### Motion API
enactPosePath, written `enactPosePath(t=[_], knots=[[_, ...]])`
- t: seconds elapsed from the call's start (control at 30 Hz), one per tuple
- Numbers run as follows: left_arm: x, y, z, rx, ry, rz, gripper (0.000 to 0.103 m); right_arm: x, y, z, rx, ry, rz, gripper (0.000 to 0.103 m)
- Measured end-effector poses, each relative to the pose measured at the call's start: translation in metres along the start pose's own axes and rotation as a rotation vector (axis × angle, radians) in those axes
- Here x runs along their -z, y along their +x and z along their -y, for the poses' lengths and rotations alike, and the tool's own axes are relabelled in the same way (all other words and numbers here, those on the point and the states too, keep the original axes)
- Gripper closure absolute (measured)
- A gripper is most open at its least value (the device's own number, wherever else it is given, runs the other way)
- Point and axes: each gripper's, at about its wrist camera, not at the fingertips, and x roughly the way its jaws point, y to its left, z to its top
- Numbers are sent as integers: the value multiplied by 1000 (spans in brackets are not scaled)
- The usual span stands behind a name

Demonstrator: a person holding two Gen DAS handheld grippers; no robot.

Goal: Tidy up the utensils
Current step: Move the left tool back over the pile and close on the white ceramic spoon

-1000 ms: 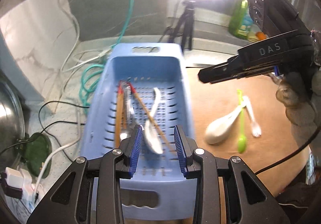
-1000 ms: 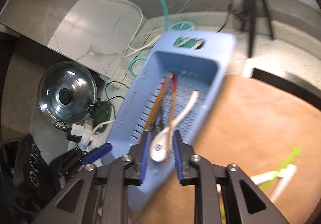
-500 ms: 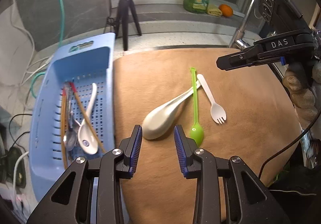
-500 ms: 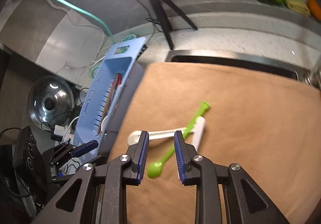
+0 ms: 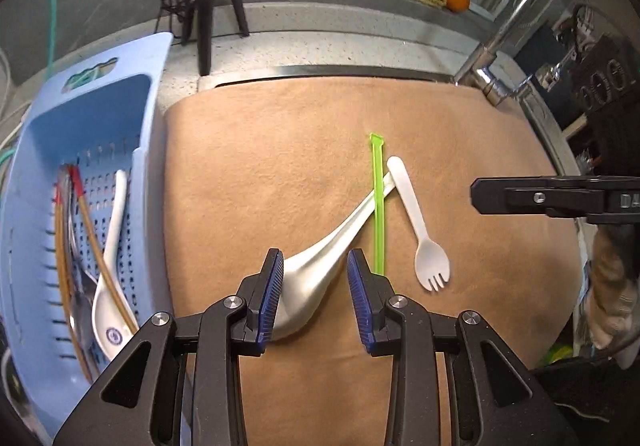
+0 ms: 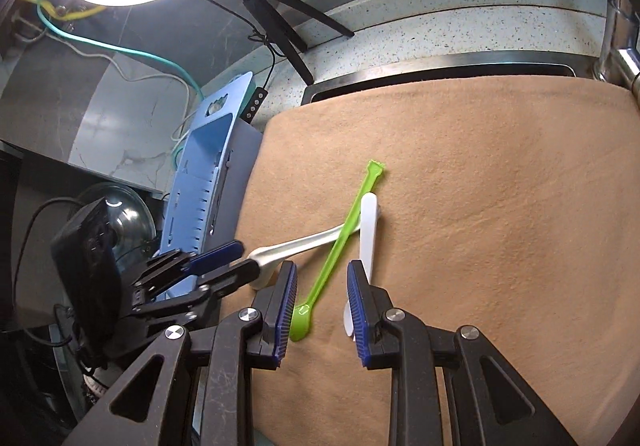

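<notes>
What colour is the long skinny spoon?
Bright green: the long thin plastic spoon shows best in the right wrist view.

Both wrist views look down, sharing brown mat [image 5: 280, 150]

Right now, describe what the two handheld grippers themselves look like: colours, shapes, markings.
Both match. The left gripper has black angular linkage arms with triangular cut-outs, silver round screw heads at the joints, and ribbed blue pads lining its fingers. The right gripper is built the same; seen side-on from the left camera, its black body bears white letters starting "DA", and a light glove covers the hand holding it.
</notes>
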Motion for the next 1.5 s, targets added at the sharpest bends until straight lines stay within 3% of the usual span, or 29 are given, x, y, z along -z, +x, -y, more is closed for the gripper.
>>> enactPosePath(t=[0.23, 0.43, 0.63, 1.03, 1.2, 1.27, 1.4, 1.5], knots=[[-13, 21, 3, 21, 30, -75, 70, 3, -11, 9, -3, 22, 13, 79], [-5, 22, 14, 49, 50, -84, 70, 8, -15, 18, -6, 45, 4, 80], [9, 15, 29, 68, 46, -51, 76, 9, -12, 17, -6, 39, -10, 79], [28, -5, 42, 102, 20, 17, 76, 1, 8, 2, -28, 7, -53, 79], [42, -23, 35, 67, -8, 64, 76, 0, 19, 2, -40, 14, -81, 79], [49, -31, 32, 57, -21, 77, 72, 0, 23, 1, -40, 9, -95, 79], [63, -40, 30, -13, -4, 90, 52, 1, 33, 1, -23, 4, -112, 79], [69, -37, 32, -47, 11, 77, 52, 0, 40, 2, -18, 5, -122, 79]])
